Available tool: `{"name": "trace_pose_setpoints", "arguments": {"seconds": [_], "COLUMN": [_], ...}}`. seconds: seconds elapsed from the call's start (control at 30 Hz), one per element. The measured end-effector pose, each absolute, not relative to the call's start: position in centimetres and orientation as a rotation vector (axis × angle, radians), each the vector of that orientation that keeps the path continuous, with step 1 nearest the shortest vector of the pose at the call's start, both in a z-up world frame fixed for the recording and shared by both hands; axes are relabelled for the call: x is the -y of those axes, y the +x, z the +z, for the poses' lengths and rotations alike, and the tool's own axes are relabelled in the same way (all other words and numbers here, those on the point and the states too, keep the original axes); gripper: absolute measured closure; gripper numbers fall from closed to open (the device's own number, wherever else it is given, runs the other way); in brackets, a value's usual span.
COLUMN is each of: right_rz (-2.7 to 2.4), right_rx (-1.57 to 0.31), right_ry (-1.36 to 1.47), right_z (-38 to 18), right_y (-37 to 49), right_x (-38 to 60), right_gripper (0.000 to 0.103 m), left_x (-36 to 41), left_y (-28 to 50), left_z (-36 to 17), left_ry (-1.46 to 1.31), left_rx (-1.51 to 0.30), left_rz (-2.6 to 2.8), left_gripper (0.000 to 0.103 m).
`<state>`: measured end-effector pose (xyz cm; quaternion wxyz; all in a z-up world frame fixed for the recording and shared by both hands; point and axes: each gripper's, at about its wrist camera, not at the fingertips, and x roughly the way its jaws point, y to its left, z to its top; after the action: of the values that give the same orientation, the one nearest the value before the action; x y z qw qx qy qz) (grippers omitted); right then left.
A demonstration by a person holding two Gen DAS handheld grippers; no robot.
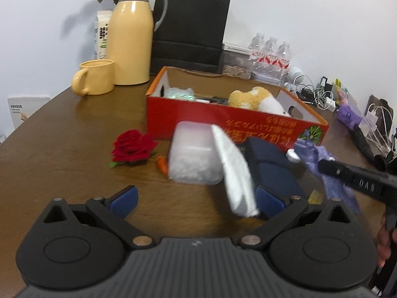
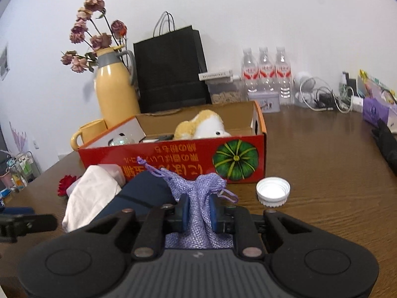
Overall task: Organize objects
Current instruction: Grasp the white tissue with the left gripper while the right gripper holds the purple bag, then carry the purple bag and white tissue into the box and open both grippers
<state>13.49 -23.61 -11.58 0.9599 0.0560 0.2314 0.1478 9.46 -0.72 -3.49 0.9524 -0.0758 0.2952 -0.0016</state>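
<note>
A red cardboard box [image 1: 223,121] [image 2: 173,161] stands mid-table with a plush toy [image 1: 258,98] [image 2: 203,124] inside. My right gripper [image 2: 199,213] is shut on a purple mesh drawstring pouch [image 2: 198,196], also seen at the right of the left wrist view [image 1: 320,161]. My left gripper [image 1: 196,198] is open and empty, just in front of a white packet [image 1: 235,171] [image 2: 89,193], a clear plastic tub [image 1: 193,154] and a navy case [image 1: 270,166] [image 2: 141,191]. A red rose [image 1: 132,146] [image 2: 65,183] and a small orange piece [image 1: 162,165] lie left of them.
A yellow thermos [image 1: 131,37], yellow mug [image 1: 95,77], black paper bag [image 1: 191,22] and water bottles [image 1: 270,52] stand along the wall. A white bottle cap [image 2: 273,190] lies right of the pouch. Cables and chargers [image 1: 317,94] clutter the right edge.
</note>
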Motion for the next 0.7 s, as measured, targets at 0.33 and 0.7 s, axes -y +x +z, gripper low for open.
{"name": "trace_pose_setpoints", "arguments": {"seconds": [0.33,0.7], "right_rz": [0.329,0.345], "right_rx": [-0.446,-0.435], "right_ry": [0.107,0.093], "right_z": [-11.5,-11.6], "right_y": [13.2,13.0], "right_x": [23.5,23.2], "right_gripper": [0.087,0.087], "left_x": [1.5,0.9], "left_y": [13.0,12.3], "left_z": [-4.8,-4.3], "left_ry": [-0.319,-0.394], "left_rx": [-0.664,-0.622], "left_rz": [-0.046,-0.101], "left_gripper": [0.057,0.094]}}
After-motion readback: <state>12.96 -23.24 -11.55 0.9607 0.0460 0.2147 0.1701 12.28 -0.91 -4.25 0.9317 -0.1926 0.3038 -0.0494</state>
